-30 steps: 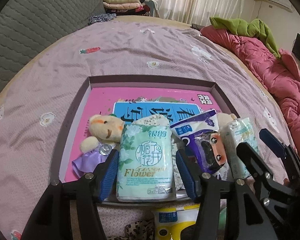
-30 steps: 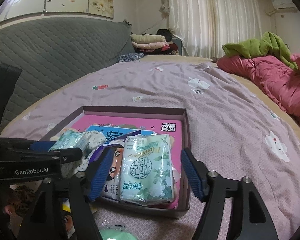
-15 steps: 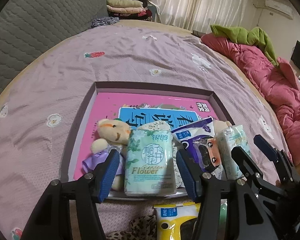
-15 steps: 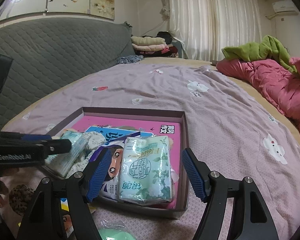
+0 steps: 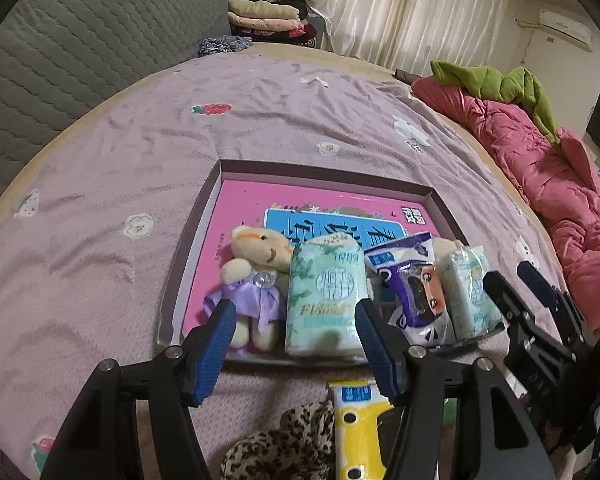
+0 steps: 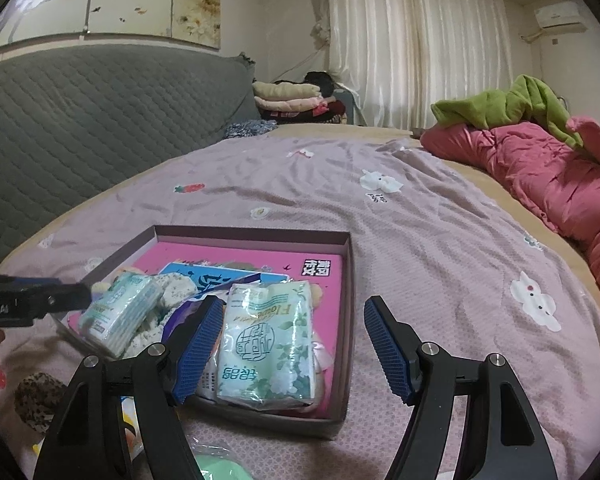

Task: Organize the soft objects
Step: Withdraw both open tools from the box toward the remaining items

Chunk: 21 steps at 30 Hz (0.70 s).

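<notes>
Inside box point(image 5: 204, 216) | tissue pack point(image 5: 325, 304) lengthwise toward left gripper point(image 5: 294, 346) | both grippers wide, empty

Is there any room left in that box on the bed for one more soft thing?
Yes: the far half of the box shows bare pink floor, between its back wall and the teddy bear. The near half is packed: bear, tissue pack, purple pouch, second tissue pack. The bedspread around the box lies open.
</notes>
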Tool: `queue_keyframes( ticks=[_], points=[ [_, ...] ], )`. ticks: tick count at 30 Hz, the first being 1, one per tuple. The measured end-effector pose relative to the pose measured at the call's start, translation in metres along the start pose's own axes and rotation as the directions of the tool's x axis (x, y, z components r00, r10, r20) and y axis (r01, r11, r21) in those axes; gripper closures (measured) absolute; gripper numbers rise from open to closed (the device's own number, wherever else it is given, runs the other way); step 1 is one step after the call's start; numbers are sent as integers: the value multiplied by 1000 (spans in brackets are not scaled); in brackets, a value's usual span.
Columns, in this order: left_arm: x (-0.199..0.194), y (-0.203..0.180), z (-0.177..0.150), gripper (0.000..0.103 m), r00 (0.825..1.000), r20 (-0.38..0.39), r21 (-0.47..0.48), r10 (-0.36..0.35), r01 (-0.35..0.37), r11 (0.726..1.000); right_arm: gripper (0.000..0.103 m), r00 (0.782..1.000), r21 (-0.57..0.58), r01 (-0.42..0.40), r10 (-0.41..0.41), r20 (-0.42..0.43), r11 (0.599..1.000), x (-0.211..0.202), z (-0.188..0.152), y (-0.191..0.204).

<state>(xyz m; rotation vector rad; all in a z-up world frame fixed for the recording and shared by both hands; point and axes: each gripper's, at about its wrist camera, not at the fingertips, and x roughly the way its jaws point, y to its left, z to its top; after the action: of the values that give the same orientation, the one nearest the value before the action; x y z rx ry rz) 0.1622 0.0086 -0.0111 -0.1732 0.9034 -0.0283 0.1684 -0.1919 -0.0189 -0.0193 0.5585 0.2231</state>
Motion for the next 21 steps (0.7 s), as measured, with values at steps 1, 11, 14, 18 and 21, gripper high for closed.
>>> queue_keyframes(
  ticks=[1, 11, 14, 18, 21],
  points=[
    [-1, 0, -1, 42, 1000, -2, 0, 0, 0, 1000, 29, 1000, 0, 2, -2, 1, 1000, -1, 0, 0],
    [-18, -5, -8, 42, 1000, 2, 15, -23, 23, 1000, 29, 1000, 17, 6, -7, 22, 1000, -22, -5, -9],
    [-23, -7, -11, 41, 1000, -2, 22, -30, 30, 999, 29, 1000, 24, 15, -15, 19, 1000, -29, -8, -13],
    [-29, -8, -14, 41, 999, -1, 29, -40, 40, 999, 29, 1000, 53, 24, -24, 1, 998, -36, -15, -18],
    [-33, -8, -15, 41, 999, -9, 24, -51, 51, 998, 29, 999, 85, 32, -32, -3, 996, -47, -19, -20]
  ],
)
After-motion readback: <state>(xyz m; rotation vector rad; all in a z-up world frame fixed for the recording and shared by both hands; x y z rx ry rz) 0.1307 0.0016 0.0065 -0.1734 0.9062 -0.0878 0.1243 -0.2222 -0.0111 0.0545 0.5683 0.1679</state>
